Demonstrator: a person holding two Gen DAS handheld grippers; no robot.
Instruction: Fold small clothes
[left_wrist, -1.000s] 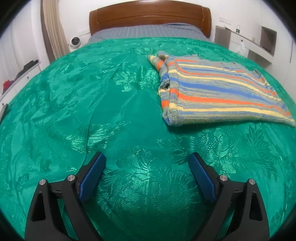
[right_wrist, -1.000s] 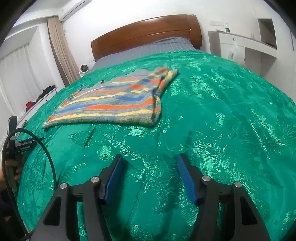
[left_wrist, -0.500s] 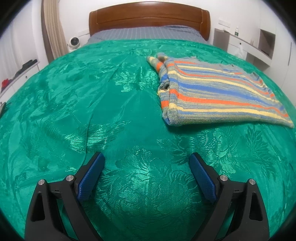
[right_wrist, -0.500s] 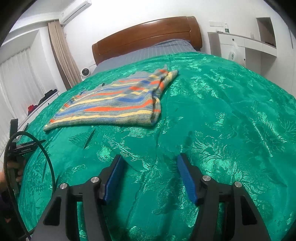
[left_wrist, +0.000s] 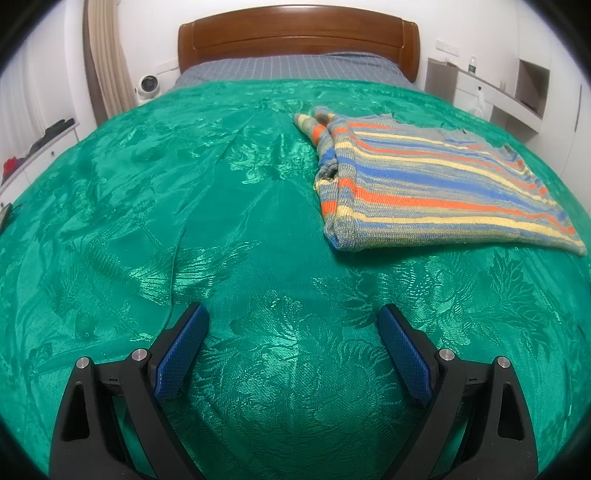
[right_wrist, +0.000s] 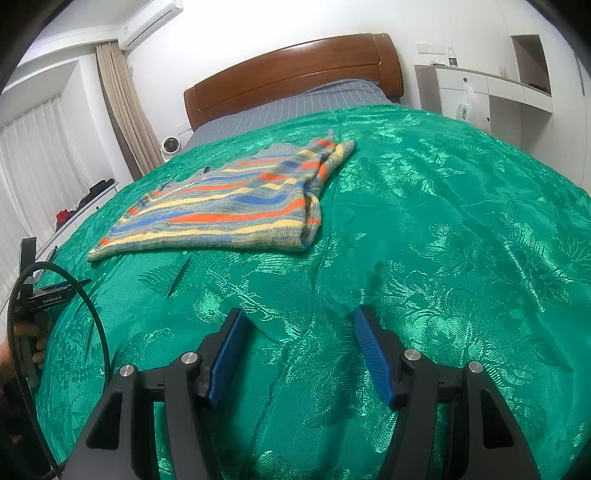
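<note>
A small striped knit garment (left_wrist: 424, 184), in orange, blue, yellow and grey, lies folded flat on the green bedspread (left_wrist: 221, 206). In the left wrist view it lies ahead and to the right. In the right wrist view the garment (right_wrist: 236, 206) lies ahead and to the left. My left gripper (left_wrist: 293, 314) is open and empty, well short of the garment over bare bedspread. My right gripper (right_wrist: 299, 317) is open and empty, also short of the garment.
A wooden headboard (left_wrist: 299, 40) and grey sheet stand at the far end of the bed. A white cabinet (right_wrist: 480, 96) is at the right and a small fan (left_wrist: 147, 85) at the left. The other hand-held gripper with its cable (right_wrist: 33, 295) shows at the left edge.
Both views have drawn back and tilted slightly. The garment sits a little farther away. Both grippers stay open and empty.
</note>
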